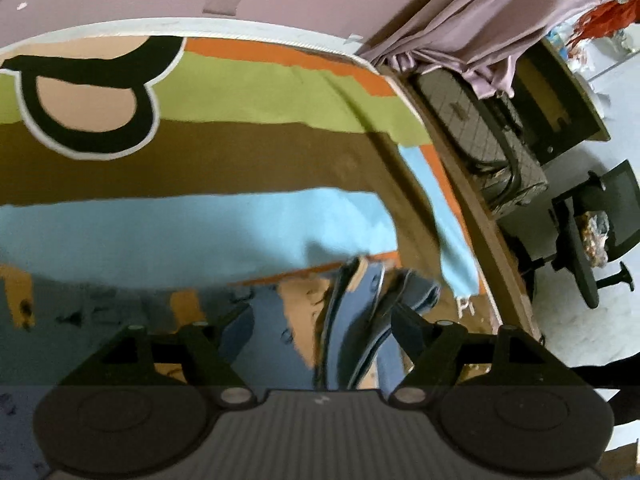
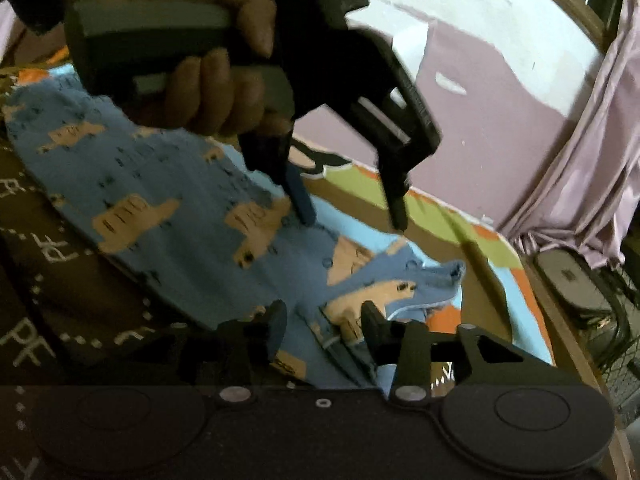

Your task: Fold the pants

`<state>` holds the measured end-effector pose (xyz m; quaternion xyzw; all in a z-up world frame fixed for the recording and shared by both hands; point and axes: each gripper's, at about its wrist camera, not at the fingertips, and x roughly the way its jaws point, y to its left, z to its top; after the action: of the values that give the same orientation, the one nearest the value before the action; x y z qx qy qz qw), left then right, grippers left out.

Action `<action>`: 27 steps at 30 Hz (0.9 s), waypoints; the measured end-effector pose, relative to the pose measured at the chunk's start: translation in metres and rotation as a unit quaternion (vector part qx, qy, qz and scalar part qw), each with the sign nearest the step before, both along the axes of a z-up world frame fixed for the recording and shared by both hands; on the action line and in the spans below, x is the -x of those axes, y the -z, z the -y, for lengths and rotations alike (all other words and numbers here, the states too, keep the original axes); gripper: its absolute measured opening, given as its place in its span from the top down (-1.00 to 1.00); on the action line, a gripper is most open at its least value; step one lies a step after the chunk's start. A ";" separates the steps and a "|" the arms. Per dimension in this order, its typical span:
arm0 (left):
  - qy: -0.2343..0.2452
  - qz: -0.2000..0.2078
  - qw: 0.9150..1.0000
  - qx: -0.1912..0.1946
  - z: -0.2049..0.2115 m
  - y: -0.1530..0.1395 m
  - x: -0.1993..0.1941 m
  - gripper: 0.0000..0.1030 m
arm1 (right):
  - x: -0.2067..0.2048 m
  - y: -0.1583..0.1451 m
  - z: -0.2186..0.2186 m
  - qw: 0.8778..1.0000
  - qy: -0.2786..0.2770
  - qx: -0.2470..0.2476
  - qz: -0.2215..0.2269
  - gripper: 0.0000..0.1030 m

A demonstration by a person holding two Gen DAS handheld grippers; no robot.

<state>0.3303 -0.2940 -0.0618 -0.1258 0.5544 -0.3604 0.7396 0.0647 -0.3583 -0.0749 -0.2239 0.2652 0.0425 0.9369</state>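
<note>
while pants (image 2: 168, 216) lie under left claw (image 2: 352, 216), spread

Blue pants (image 2: 168, 184) with tan prints lie crumpled on bedspread.

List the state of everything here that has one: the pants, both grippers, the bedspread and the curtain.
Pants: lying on the bed, mostly flat, one end bunched up.
Left gripper: open, fingers just above the pants, gripping nothing.
Right gripper: open, pants fabric between its fingers, not pinched.
Bedspread: spread over the bed, lightly wrinkled.
Curtain: hanging, bunched in folds at the corner.
</note>
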 end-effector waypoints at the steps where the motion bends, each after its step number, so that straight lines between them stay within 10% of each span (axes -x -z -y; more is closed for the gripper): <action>1: -0.002 -0.001 1.000 0.002 0.003 0.000 -0.001 -0.55 | -0.001 0.001 -0.001 1.000 -0.001 0.000 0.001 0.03; 10: 0.001 0.002 1.000 0.003 0.020 0.007 -0.003 -0.55 | -0.012 0.009 -0.002 1.000 -0.004 0.002 -0.008 -0.11; 16: -0.002 -0.004 1.000 0.001 0.020 0.011 -0.004 -0.55 | -0.022 0.009 0.005 1.000 0.003 -0.018 -0.016 0.36; 27: 0.001 -0.008 1.000 0.000 0.020 0.012 -0.003 -0.56 | -0.017 -0.001 0.017 0.997 0.023 -0.068 -0.015 0.60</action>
<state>0.3337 -0.3144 -0.0739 -0.1283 0.5605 -0.3604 0.7345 0.0821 -0.3750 -0.0741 -0.1530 0.2809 0.0420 0.9465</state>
